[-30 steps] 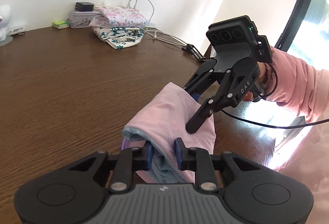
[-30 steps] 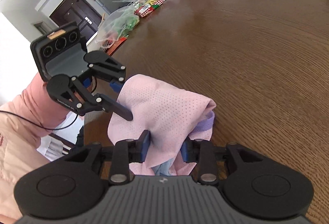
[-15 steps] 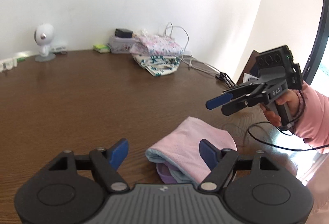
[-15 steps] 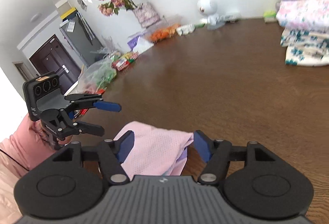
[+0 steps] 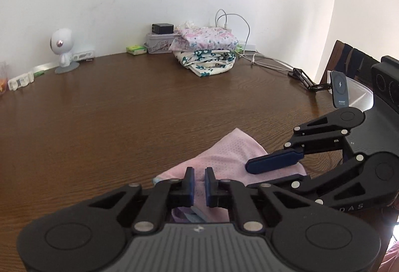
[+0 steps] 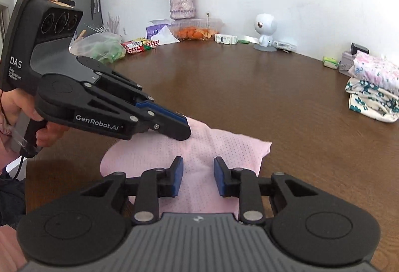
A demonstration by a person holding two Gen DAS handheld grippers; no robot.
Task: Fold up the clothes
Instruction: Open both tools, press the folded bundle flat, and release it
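Observation:
A folded pink mesh garment (image 5: 224,154) (image 6: 232,147), with light blue and lilac layers showing underneath, lies near the front edge of the brown wooden table (image 5: 124,110). My left gripper (image 5: 199,182) (image 6: 183,131) has its pads almost together and pinches the garment's upper layer; creases spread from its tip. My right gripper (image 6: 198,176) (image 5: 249,176) comes in from the other side. Its fingers (image 6: 219,177) hold a moderate gap, with a ridge of pink cloth between them. The two grippers face each other across the garment.
A stack of folded floral clothes (image 5: 204,52) (image 6: 374,87) sits at the back by the wall, beside a grey box and white cables (image 5: 261,60). A white figurine (image 5: 62,47), a phone stand (image 5: 340,90), a flower vase (image 6: 182,5) and bags of food (image 6: 104,47) line the table's edges.
Half a second ago both grippers hung wide open above the garment. Both have since come down and shut on it, the left more tightly than the right.

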